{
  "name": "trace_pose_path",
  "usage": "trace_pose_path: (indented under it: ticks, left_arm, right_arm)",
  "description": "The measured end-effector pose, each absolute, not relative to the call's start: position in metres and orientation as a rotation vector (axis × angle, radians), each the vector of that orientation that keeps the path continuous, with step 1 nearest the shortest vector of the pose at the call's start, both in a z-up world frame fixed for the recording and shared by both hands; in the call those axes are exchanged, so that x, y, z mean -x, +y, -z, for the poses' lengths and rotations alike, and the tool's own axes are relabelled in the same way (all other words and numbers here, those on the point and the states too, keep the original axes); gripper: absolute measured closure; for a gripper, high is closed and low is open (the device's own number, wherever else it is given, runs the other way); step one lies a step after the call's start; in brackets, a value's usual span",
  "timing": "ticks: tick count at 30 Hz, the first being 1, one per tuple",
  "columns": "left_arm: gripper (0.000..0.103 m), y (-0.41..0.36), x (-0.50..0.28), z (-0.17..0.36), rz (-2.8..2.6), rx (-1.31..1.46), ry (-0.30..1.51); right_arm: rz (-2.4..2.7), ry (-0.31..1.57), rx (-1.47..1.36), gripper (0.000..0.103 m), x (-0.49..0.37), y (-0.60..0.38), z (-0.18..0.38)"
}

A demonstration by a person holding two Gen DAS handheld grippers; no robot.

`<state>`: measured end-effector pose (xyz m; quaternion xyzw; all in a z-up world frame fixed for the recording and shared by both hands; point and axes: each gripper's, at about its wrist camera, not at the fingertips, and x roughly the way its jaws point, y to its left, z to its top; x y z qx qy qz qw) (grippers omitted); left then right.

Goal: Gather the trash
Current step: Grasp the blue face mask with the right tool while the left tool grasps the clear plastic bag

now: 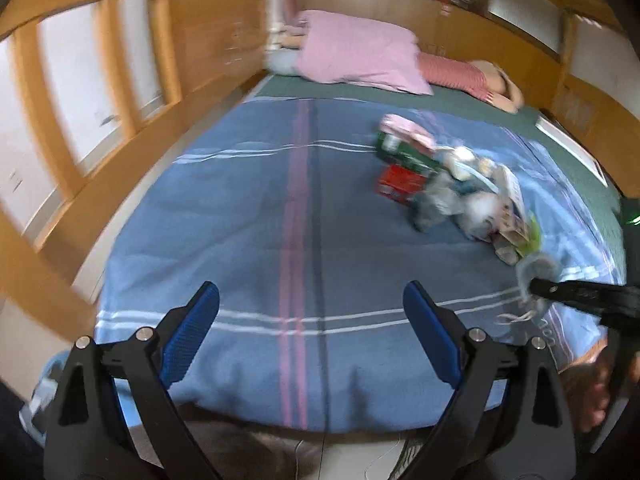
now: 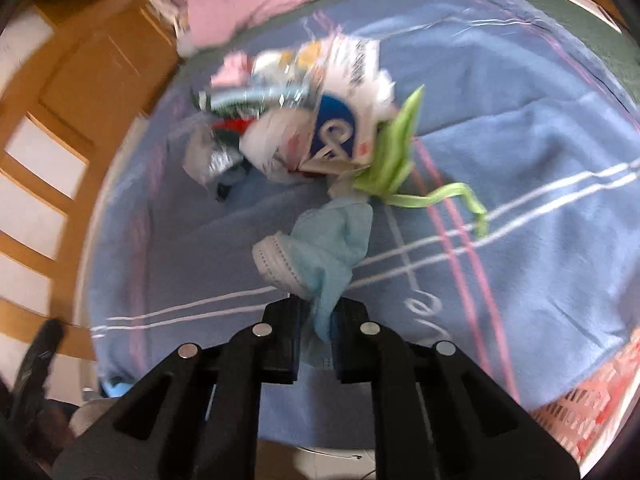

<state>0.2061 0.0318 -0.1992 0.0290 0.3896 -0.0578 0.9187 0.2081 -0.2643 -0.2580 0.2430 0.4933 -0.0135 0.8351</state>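
Pinching a crumpled blue face mask (image 2: 320, 248) at my blanket's (image 2: 520, 152) near edge, my right gripper (image 2: 316, 320) grips one thin corner; I judge it could slip free. Left gripper (image 1: 312, 320) gapes empty.

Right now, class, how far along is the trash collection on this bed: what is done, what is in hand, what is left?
Done: nothing looks collected yet; no bin or bag is in view. In hand: the right claw is shut on a blue mask. The left claw is open and holds nothing. Left: the trash pile on the blanket, including the green strip.
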Motion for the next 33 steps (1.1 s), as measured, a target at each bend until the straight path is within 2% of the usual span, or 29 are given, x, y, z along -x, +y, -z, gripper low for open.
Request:
trace_pose_path:
  ticks: [11,23,24,25,27,33]
  left_arm:
    - [0.01,-0.073,-0.283,0.236,0.388,-0.204,0.776]
    - [0.01,-0.112,-0.347,0.268,0.566,-0.283,0.777]
    - [0.013,-0.114,-0.349,0.271,0.574,-0.288,0.784]
    - [0.027,-0.116,-0.352,0.272,0.577,-0.288,0.787]
    - [0.042,-0.119,-0.355,0.275,0.597,-0.29,0.797]
    - [0.048,-0.108,-0.348,0.267,0.558,-0.249,0.787]
  right_arm:
    - [-0.038,0.936,-0.668,0.09,-0.168,-0.305,0.245]
    - [-0.067,0.919,-0.731,0.09,-0.169,-0.31,0.245]
    - [-0.065,0.918,-0.731,0.09,-0.169,-0.311,0.246]
    - [-0.065,0.917,-0.732,0.09,-0.168,-0.311,0.246]
    - [-0.062,0.917,-0.733,0.09,-0.168,-0.311,0.245]
    - [-0.068,0.916,-0.729,0.09,-0.169,-0.308,0.245]
